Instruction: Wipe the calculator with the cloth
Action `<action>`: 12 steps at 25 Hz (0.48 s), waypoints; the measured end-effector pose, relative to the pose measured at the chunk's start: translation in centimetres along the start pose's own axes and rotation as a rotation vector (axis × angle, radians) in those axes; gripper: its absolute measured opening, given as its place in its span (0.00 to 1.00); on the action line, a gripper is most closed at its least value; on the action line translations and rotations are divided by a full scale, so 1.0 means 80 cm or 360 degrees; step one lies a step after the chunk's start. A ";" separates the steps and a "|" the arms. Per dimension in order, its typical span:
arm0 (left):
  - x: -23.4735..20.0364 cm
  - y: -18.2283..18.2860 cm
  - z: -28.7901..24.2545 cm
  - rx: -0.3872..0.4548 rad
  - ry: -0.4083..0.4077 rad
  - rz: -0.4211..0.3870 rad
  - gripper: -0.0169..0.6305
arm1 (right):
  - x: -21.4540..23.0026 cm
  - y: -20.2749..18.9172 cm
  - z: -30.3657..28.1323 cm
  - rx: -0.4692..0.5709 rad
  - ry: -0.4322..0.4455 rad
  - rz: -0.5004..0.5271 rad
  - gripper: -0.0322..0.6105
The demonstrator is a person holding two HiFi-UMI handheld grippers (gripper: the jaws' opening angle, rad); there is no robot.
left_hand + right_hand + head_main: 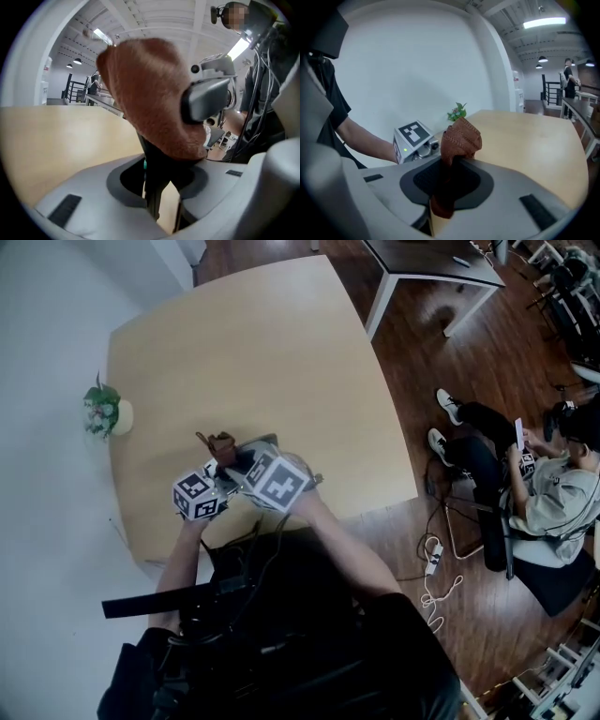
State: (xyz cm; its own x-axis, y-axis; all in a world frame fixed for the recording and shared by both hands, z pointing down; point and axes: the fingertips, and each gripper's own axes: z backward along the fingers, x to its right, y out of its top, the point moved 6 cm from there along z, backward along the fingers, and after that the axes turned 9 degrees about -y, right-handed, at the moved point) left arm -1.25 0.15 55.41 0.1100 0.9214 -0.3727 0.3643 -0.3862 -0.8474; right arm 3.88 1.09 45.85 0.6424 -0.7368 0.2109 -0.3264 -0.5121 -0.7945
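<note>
I think the wiping is about to start. The right tool [443, 197] is clenched on the brown cloth [461, 136], which sticks up out of its jaws. The left tool [161, 197] pinches a thin dark thing by its edge. I think that is the calculator [157, 164].

To wipe well, the left tool should hold the calculator steady and not let it slip. The right tool should rub the soft part of the cloth across the flat side, not only the edge. Its hard jaws should not bump the calculator.

The calculator stands up from between the left tool's jaws, in the air above the surface [61, 140]. The cloth is right in front of the left tool, over the calculator's top. I cannot tell if they touch.
</note>
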 end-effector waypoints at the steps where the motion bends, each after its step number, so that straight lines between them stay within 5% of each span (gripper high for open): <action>1: 0.002 0.001 0.002 0.0023 -0.0001 0.0003 0.22 | 0.009 -0.005 0.001 0.0000 -0.0037 -0.0024 0.15; 12: 0.004 0.000 0.028 0.0278 0.0040 0.0142 0.22 | 0.122 -0.078 0.072 -0.0177 -0.0592 -0.0180 0.15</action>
State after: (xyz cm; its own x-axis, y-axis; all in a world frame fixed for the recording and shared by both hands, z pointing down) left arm -3.31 0.37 54.42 0.1584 0.8831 -0.4416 0.1864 -0.4660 -0.8649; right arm 16.17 -0.35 49.60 0.8791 -0.4733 0.0567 -0.2991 -0.6404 -0.7075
